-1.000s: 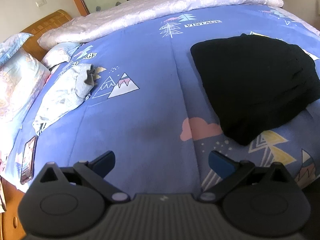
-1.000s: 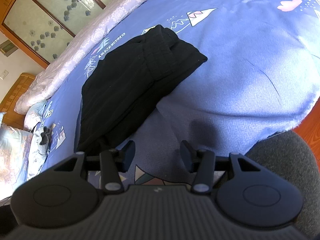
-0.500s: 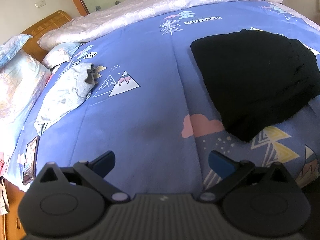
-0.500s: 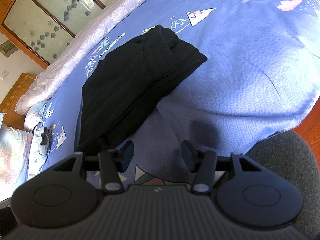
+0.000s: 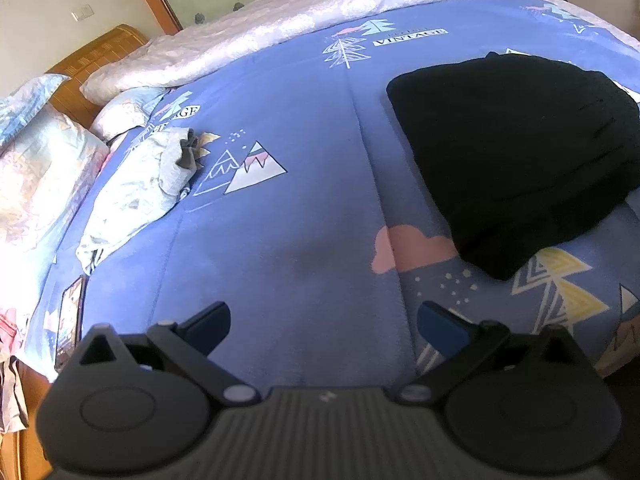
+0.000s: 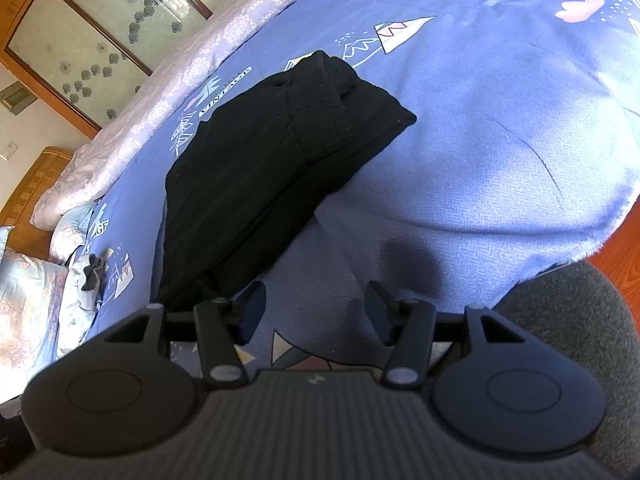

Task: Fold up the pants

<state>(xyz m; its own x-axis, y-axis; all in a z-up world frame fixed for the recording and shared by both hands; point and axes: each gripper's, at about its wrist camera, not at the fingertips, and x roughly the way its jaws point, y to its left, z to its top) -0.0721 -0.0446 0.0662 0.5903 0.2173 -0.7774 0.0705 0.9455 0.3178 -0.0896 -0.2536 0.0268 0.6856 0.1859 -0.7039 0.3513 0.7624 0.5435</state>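
Black pants (image 5: 516, 156) lie folded into a compact bundle on the blue patterned bed cover (image 5: 300, 200). In the left wrist view they are at the upper right, well ahead of my left gripper (image 5: 324, 316), which is open wide over bare cover with nothing between its fingers. From the right wrist, the pants (image 6: 272, 168) stretch from the centre down to the lower left, their near end just beyond the left finger. My right gripper (image 6: 315, 298) is open above the cover beside that end and holds nothing.
A crumpled pale cloth (image 5: 136, 196) and a phone (image 5: 70, 320) lie at the bed's left side near the pillows (image 5: 36, 168). A white quilt (image 5: 320, 12) runs along the far edge. A grey seat (image 6: 580, 340) sits by the bed's near edge, with wooden floor (image 6: 624, 240) beyond.
The right gripper's fingers stand slightly wider apart than a second ago. The pants and both hands have stayed where they were.
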